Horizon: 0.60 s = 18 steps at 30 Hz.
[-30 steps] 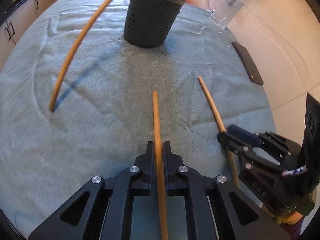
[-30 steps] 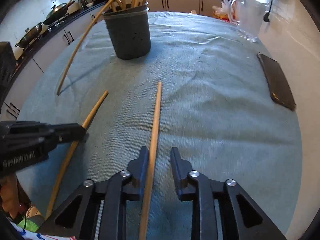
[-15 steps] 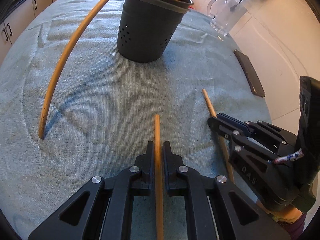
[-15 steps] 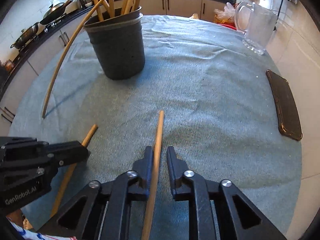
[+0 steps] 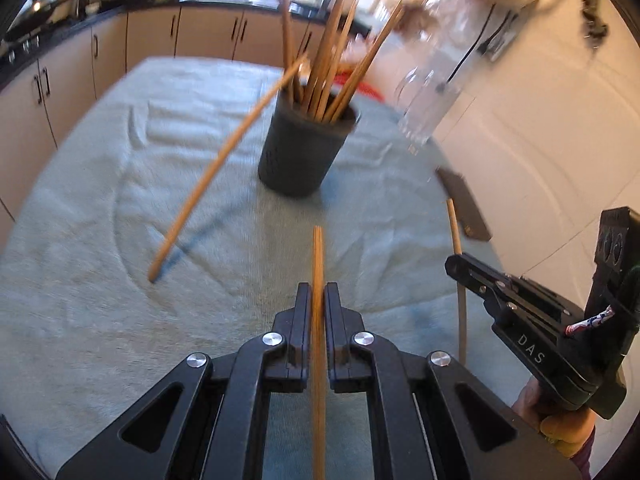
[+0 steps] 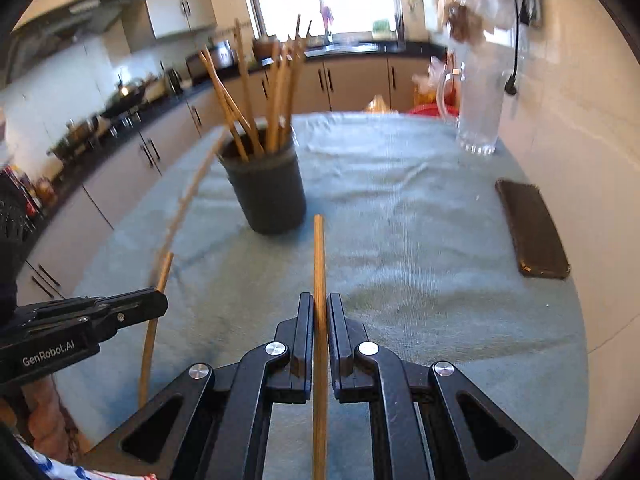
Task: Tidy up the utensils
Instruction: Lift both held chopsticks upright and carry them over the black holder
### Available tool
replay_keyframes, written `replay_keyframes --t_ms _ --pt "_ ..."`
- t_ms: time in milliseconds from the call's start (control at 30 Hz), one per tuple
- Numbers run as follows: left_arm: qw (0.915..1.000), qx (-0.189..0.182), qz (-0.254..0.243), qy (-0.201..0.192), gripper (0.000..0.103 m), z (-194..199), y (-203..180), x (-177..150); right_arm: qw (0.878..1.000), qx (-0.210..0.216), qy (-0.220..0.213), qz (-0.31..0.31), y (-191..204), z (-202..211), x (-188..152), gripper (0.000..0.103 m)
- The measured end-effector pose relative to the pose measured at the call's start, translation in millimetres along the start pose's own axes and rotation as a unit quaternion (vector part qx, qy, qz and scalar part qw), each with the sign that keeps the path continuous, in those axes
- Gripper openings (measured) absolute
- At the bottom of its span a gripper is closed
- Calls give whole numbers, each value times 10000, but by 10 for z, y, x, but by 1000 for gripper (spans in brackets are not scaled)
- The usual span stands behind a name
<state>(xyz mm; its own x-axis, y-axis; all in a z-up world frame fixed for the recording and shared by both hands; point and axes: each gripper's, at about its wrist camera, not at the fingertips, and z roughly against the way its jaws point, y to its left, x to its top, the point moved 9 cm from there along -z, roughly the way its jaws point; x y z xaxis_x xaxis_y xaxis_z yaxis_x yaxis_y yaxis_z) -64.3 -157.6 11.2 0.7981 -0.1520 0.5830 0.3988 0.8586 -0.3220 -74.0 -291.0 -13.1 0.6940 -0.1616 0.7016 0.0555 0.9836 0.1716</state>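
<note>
1. Since a second ago both views have tilted up: the cabinets and window are now seen, and the holder point(image 5: 304, 152) sits mid-frame, not at the top edge. Both sticks are judged lifted off the cloth point(image 5: 80, 320).
2. Left gripper point(image 5: 318, 300): clenched on a stick point(image 5: 318, 264), jaws tight on both sides; its tip is aimed at the holder base.
3. A long stick point(image 5: 216, 168) is leaned from the holder rim down to the cloth, left of the held stick. It is unchanged across the frames.
4. Right gripper point(image 6: 320, 308): half a second ago a gap was seen at one jaw; now it is closed on its stick point(image 6: 319, 260). The grasp is judged complete.
5. What that means: both picks are done, and only the drop into the holder is left.
6. Holder: upright, mid-cloth, already crowded with sticks fanned outward. Open room at the rim is small and seems best at the near side.
7. Room: bare cloth lies between the grippers and the holder. The leaning stick limits the left approach.
8. Right side: a glass jug point(image 6: 480, 112) stands beside the wall and a phone point(image 6: 532, 228) lies near the cloth edge, both well apart from the holder.
9. The grippers are close side by side; a clash is judged possible if both are moved in together.
</note>
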Motion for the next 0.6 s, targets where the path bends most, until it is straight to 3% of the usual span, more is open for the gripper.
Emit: replay_keyframes --t_ms 233,600 --pt "9973 -5 -217 -707 6 507 -184 54 9987 264 -430 -91 160 400 22 7" --pt "9921 65 -411 -1181 6 937 -238 -5 9968 279 -731 167 369 710 -69 7"
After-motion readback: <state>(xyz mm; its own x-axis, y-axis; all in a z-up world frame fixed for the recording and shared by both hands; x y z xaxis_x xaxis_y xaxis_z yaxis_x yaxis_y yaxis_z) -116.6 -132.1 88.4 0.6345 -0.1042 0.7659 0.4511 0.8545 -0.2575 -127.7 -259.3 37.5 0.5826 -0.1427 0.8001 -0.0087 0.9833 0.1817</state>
